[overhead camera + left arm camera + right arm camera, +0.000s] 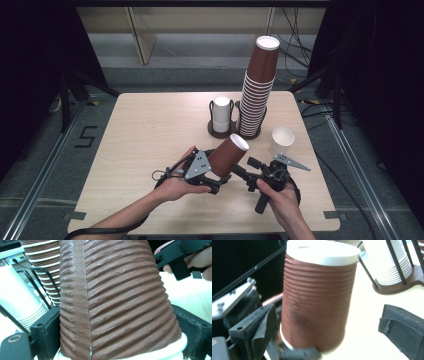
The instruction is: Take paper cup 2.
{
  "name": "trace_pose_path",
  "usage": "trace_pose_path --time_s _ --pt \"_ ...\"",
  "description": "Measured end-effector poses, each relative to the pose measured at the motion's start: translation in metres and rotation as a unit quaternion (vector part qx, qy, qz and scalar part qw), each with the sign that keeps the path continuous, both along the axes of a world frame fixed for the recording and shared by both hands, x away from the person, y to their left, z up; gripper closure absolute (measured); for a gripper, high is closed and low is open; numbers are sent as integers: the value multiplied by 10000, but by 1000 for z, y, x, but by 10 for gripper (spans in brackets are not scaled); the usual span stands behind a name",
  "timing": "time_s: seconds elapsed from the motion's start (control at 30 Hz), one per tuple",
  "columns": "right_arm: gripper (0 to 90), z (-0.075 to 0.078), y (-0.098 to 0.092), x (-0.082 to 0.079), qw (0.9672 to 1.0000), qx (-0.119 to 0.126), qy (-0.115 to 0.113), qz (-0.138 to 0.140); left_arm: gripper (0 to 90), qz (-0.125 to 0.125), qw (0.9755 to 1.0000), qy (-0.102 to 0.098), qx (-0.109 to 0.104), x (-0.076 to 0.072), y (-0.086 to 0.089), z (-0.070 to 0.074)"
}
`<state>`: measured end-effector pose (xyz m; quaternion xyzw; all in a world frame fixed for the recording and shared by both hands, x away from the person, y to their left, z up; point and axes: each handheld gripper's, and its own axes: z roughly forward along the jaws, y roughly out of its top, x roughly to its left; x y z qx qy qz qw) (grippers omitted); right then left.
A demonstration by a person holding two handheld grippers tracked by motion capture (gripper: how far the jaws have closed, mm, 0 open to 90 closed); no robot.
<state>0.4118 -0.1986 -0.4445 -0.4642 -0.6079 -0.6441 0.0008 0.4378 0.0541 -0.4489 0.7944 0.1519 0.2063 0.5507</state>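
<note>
A brown ribbed paper cup (228,155) is tilted above the table's front, its white flat base pointing up and away and its white rim toward my left gripper (219,176). That gripper is shut on the cup near the rim, one black jaw pressing on each side of the brown ribbed wall (117,302). My right gripper (246,170) is just to the right of the cup and stands open. In the right gripper view the cup (317,302) sits close to the left jaw and well apart from the right one.
A dark wire holder (234,131) at the table's far middle carries a short white cup stack (221,114) and a tall brown cup stack (257,90). A single white cup (282,140) stands upright just beyond my right gripper. The table's left half is bare wood (145,130).
</note>
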Motion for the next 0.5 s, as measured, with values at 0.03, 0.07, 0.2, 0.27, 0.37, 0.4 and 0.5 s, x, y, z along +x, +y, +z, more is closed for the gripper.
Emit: trace_pose_path --time_s 0.03,0.07,0.2,0.27,0.37,0.4,0.5 --pt "30 -1 -4 0 9998 -129 -151 58 97 -6 10000 -10 44 0 3 1" --pt "35 -1 -7 -3 9994 -300 -107 101 97 -12 10000 4 93 1 5 1" --pt "52 -4 -20 -3 9950 -849 -377 371 96 -53 9995 21 303 1 11 2" --pt "56 -6 -26 -3 9926 -1066 -406 425 96 -101 9990 14 439 0 15 2" --pt "71 -8 -32 -4 9894 -1326 -444 394 95 -102 9983 41 574 -3 18 3" --pt "73 -8 -33 -6 9891 -1378 -345 388 95 -113 9981 60 609 -5 20 4" --pt "81 -10 -38 -5 9841 -1624 -618 361 95 -179 9970 87 749 -10 25 6"
